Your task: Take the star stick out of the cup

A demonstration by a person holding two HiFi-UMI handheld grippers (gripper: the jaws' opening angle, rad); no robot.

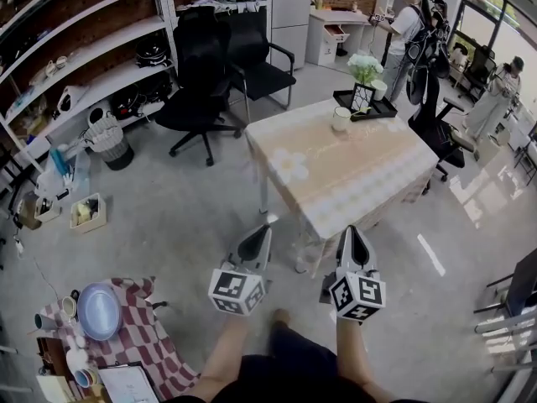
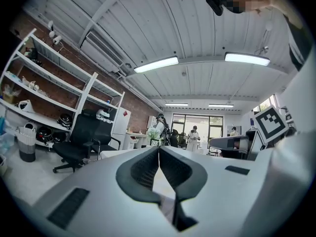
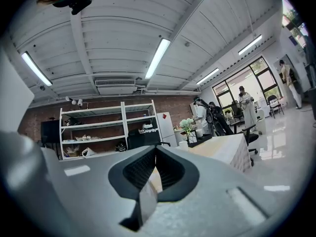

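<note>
With the small pale cup (image 1: 341, 119) on the floral-clothed table (image 1: 352, 183) well apart, left tongs (image 1: 267, 226) and right tongs (image 1: 351, 230) sit closed, empty, level.

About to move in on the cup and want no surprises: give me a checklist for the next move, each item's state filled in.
1. Left gripper empty: ok, fingers together on nothing.
2. Right gripper empty: ok, fingers together on nothing.
3. Cup found: ok, on the table beside the tray.
4. Star stick seen in cup: cannot tell, too small.
5. Cup within reach: likely not ok, it stands at the table's far end.
6. Fingers open for a grasp: not ok, both grippers shut.
</note>
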